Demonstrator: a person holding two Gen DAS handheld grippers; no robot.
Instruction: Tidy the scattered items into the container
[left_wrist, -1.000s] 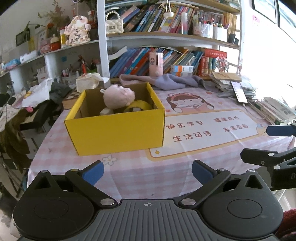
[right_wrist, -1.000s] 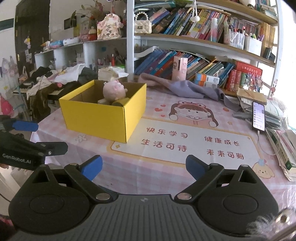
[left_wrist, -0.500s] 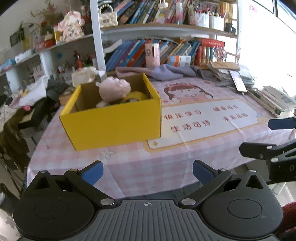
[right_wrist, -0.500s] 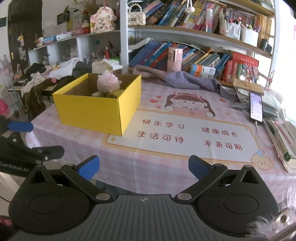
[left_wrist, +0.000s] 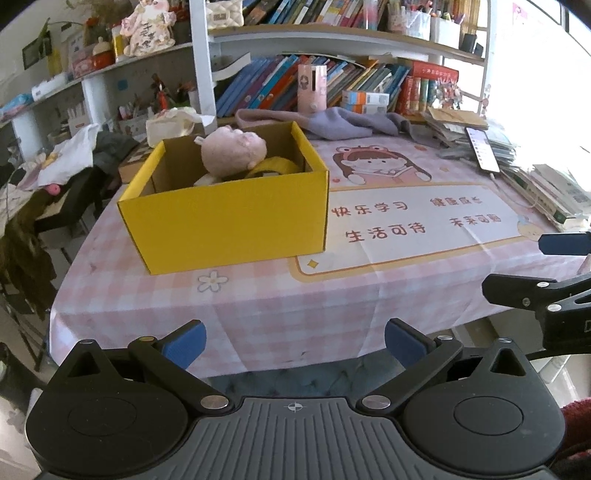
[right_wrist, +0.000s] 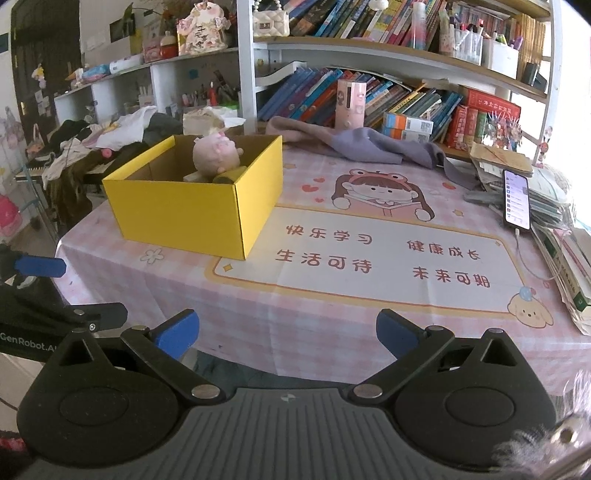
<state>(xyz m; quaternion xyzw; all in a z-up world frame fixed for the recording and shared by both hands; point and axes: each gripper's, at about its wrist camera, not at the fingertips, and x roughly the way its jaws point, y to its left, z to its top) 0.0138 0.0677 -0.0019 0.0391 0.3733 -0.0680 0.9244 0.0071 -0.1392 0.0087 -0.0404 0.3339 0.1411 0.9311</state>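
Note:
A yellow cardboard box (left_wrist: 229, 218) stands on the left part of the table; it also shows in the right wrist view (right_wrist: 192, 210). Inside lie a pink plush toy (left_wrist: 232, 149) (right_wrist: 216, 151) and a yellow roll (left_wrist: 275, 166), partly hidden by the box wall. My left gripper (left_wrist: 293, 341) is open and empty, held off the table's front edge. My right gripper (right_wrist: 286, 330) is open and empty, also in front of the edge. Each gripper shows at the side of the other's view.
The table has a pink checked cloth (right_wrist: 332, 314) with a printed mat (right_wrist: 369, 254). A grey cloth (right_wrist: 365, 146), a phone (right_wrist: 517, 199) and stacked books (right_wrist: 569, 254) lie at the back and right. Bookshelves (left_wrist: 332, 74) stand behind. Clothes (left_wrist: 55, 162) pile at the left.
Both grippers have drawn back from the table and risen a little; the box and table look farther away and the table's front edge has come into view. Both jaws stay open.

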